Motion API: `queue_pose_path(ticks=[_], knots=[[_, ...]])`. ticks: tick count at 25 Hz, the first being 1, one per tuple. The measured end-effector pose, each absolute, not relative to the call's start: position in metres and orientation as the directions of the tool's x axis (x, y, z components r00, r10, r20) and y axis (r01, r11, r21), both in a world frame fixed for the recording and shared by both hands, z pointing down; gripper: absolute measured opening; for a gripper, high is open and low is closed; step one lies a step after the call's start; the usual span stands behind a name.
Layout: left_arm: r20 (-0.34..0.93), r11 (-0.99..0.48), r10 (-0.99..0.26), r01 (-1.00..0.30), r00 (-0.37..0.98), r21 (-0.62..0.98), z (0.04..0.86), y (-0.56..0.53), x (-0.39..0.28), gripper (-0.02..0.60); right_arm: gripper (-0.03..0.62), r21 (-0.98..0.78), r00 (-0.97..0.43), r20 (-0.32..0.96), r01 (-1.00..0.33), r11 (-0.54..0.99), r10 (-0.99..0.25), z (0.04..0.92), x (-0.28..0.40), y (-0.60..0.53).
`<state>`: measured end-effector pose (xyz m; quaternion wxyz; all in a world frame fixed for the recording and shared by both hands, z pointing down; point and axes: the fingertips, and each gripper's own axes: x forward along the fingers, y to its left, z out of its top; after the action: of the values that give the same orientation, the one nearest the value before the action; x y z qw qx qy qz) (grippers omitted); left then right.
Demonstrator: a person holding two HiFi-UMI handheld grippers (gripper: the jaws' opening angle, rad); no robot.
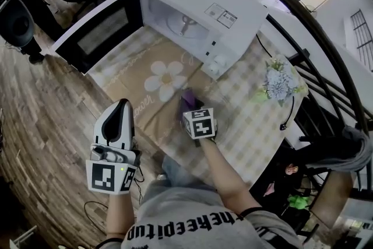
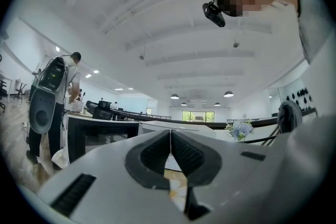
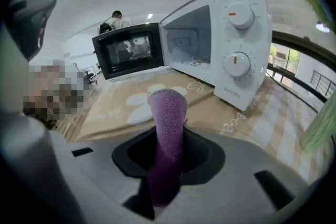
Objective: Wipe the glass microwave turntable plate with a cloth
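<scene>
The white microwave [image 1: 204, 14] stands at the back of the table with its door [image 1: 99, 29] swung open to the left. The glass turntable plate [image 1: 184, 24] lies inside the cavity. My right gripper [image 1: 187, 104] hovers over the tablecloth in front of the microwave, shut on a purple cloth [image 1: 187, 96]. In the right gripper view the purple cloth [image 3: 168, 123] sticks up from between the jaws, pointing toward the microwave [image 3: 231, 34]. My left gripper [image 1: 122, 104] is held off the table's left edge, shut with nothing in it; its pads [image 2: 157, 153] meet.
A tablecloth with a daisy print [image 1: 165, 80] covers the table. A bunch of pale flowers [image 1: 281, 82] stands at the right, with a black cable [image 1: 288, 112] beside it. A curved railing [image 1: 315, 32] runs behind. A person [image 2: 52, 97] stands far off at the left.
</scene>
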<state>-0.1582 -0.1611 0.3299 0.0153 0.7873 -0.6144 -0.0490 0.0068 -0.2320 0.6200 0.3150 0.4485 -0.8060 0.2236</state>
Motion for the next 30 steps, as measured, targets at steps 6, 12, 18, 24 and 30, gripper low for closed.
queue_pose_path(ticks=[6, 12, 18, 24, 30], knots=[[-0.044, -0.256, -0.966, -0.963, 0.253, 0.083, 0.333, -0.166, -0.153, 0.011, 0.107, -0.042, -0.370, 0.721, -0.867, 0.496, -0.586, 0.625, 0.028, -0.238], [-0.036, -0.264, -0.964, -0.961, 0.262, 0.086, 0.336, -0.170, -0.151, 0.011, 0.107, -0.003, -0.279, 0.733, -0.913, 0.408, -0.620, 0.624, 0.086, -0.249], [-0.040, -0.272, -0.962, -0.958, 0.269, 0.086, 0.335, -0.171, -0.151, 0.011, 0.107, 0.031, -0.176, 0.741, -0.955, 0.294, -0.648, 0.624, 0.148, -0.248], [-0.050, -0.270, -0.963, -0.959, 0.266, 0.084, 0.332, -0.171, -0.153, 0.011, 0.109, 0.057, -0.127, 0.746, -0.966, 0.253, -0.654, 0.625, 0.179, -0.245], [-0.050, -0.267, -0.963, -0.960, 0.263, 0.087, 0.332, -0.170, -0.155, 0.011, 0.109, -0.041, -0.235, 0.737, -0.951, 0.306, -0.634, 0.612, 0.129, -0.233]])
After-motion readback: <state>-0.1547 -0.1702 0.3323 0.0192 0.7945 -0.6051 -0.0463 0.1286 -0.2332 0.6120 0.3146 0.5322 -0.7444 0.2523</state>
